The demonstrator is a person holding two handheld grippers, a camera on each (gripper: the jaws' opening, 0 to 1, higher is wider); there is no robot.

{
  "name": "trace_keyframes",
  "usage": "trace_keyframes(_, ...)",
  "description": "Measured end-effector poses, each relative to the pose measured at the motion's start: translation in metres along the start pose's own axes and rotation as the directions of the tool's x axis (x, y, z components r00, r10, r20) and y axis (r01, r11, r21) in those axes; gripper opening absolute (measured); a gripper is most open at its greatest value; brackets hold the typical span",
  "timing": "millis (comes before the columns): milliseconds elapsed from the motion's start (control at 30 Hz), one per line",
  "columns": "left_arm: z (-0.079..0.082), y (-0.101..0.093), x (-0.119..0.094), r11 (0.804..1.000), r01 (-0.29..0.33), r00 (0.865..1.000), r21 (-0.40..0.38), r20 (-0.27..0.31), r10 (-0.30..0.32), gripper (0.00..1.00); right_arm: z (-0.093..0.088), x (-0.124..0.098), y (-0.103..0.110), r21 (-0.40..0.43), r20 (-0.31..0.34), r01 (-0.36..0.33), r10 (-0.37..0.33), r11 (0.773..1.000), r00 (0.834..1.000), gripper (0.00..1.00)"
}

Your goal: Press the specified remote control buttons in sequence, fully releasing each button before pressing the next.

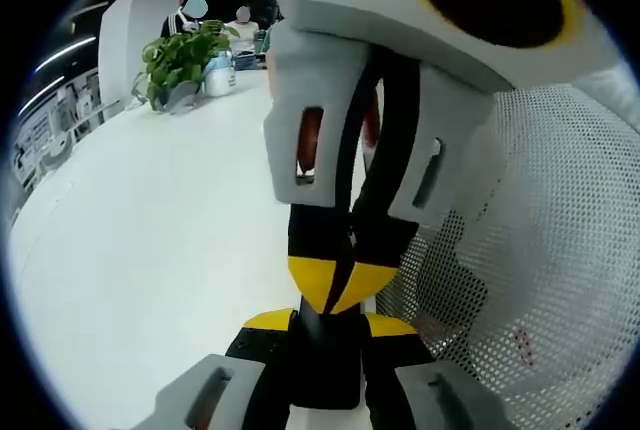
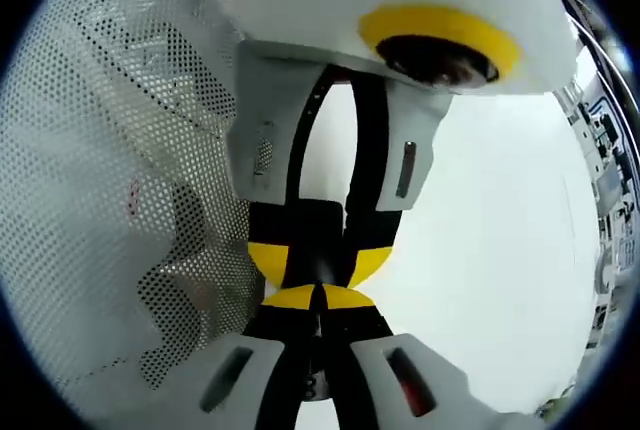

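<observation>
- Left gripper [image 1: 330,322]: jaws spread a bit, yellow-tipped pads standing either side of a dark gap.
- Right gripper [image 2: 318,297]: jaws pressed together, yellow tips meeting in one wedge.
- The 2 grippers face each other nose to nose. The right one's closed tip sits at or in the left one's gap. Can't tell if the left pads touch it.
- Remote: can't tell where it is, the tools block the mid of both views.
- White table [image 1: 150,250] runs left and far in the left gripper view, and right in the right gripper view.
- White mesh panel [image 1: 560,250], perforated, just beside the grippers. It's on the right in the left gripper view and on the left in the right gripper view.
- Potted plant [image 1: 180,60] at the table's far end, w/ a white container [image 1: 218,75] touching or just beside it on the right.
- People [image 1: 240,28] behind the plant, far off, small.
- Shelving [image 2: 610,200], blurred, at the far right edge of the right gripper view.
</observation>
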State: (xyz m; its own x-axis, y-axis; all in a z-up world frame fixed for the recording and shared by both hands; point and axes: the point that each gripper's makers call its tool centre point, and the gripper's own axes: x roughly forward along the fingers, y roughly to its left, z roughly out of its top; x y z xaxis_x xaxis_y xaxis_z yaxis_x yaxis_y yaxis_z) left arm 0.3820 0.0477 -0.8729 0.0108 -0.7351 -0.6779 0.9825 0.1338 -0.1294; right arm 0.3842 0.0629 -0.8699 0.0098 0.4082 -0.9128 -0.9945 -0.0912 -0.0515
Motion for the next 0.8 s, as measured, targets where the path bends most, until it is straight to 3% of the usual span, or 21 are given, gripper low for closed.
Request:
trace_keyframes(300, 0.0, 0.0, 0.0, 1.0, -0.002, 1.0, 0.001, 0.0, 0.002, 0.25, -0.003, -0.004, -0.001, 0.197, 0.18, -0.027, -0.009, 0.98, 0.984, 0.0)
trace_keyframes(433, 0.001, 0.0, 0.0, 1.0, 0.0, 1.0, 0.0, 0.001, 0.0, 0.25, -0.015, -0.01, 0.002, 0.178, 0.171, -0.026, -0.005, 0.984, 0.985, 0.02)
trace_keyframes(700, 0.001, -0.001, 0.0, 1.0, 0.001, 1.0, 0.014, -0.009, -0.001, 0.25, -0.036, -0.016, 0.0, 0.198, 0.167, -0.027, -0.007, 0.98, 0.986, 0.24)
trace_keyframes(800, 0.001, -0.001, 0.0, 1.0, 0.002, 1.0, 0.016, -0.011, -0.001, 0.25, -0.037, -0.016, 0.003, 0.186, 0.188, -0.043, 0.007, 0.982, 0.982, 0.24)
